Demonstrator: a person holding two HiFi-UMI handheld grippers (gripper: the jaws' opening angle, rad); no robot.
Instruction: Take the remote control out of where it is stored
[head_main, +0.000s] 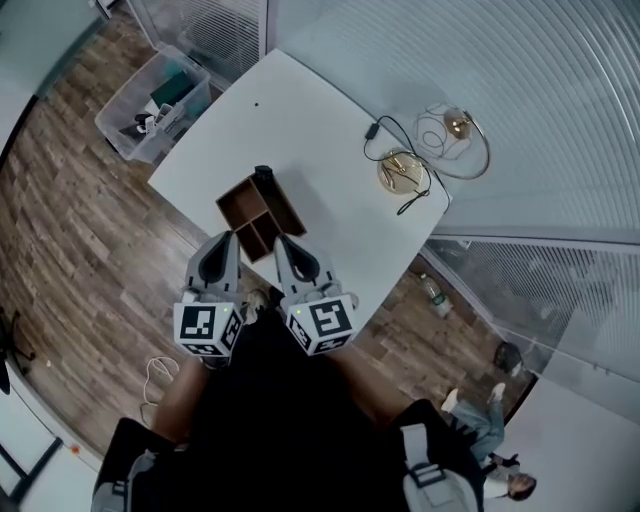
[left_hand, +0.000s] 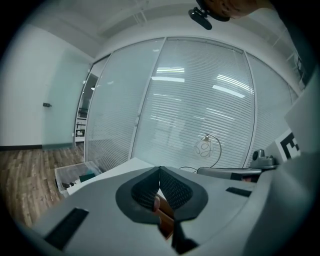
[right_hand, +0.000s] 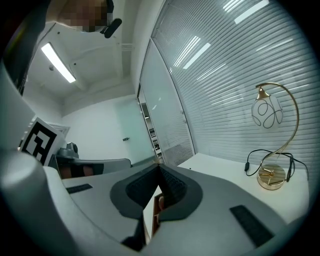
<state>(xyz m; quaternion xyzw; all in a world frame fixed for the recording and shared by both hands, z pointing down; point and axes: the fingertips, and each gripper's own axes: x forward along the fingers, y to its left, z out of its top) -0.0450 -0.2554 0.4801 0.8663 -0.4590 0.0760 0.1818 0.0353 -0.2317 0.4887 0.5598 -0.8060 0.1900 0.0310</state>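
Observation:
A brown wooden organiser (head_main: 258, 217) with several compartments stands on the white table (head_main: 310, 130), near its front edge. A black remote control (head_main: 264, 177) sticks up out of the organiser's far end. My left gripper (head_main: 228, 240) hovers just short of the organiser's near left corner. My right gripper (head_main: 281, 242) is beside it at the near right side. Both are shut and hold nothing. In the left gripper view the left gripper (left_hand: 159, 170) has its pads meeting, with the organiser (left_hand: 167, 221) showing below them. The right gripper (right_hand: 160, 170) looks the same in its own view.
A gold desk lamp (head_main: 455, 130) with a round base (head_main: 398, 171) and a black cable stands at the table's far right. A clear plastic bin (head_main: 152, 100) sits on the wooden floor at the left. A bottle (head_main: 433, 293) and a person (head_main: 490, 430) are on the floor at the right.

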